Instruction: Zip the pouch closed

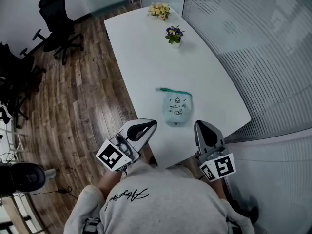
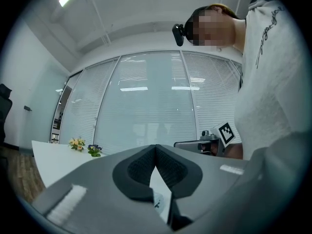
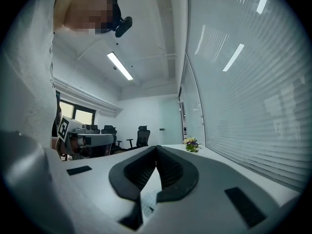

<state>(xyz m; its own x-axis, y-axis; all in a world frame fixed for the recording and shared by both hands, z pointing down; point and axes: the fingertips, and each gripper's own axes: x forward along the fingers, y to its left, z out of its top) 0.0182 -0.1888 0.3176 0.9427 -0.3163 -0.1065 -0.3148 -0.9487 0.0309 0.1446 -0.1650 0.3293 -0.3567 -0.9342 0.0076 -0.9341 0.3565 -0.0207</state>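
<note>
With the left gripper (image 1: 152,125) and the right gripper (image 1: 199,126) both closed and empty at the near edge of the table (image 1: 141,52), the pouch (image 1: 176,110) lies flat just beyond and between them, about equally near each, its zipper (image 1: 174,90) running left-right along its far side.

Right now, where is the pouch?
In the head view, the pouch lies flat on the white table near its close edge, just beyond and between the left gripper and right gripper.
</note>
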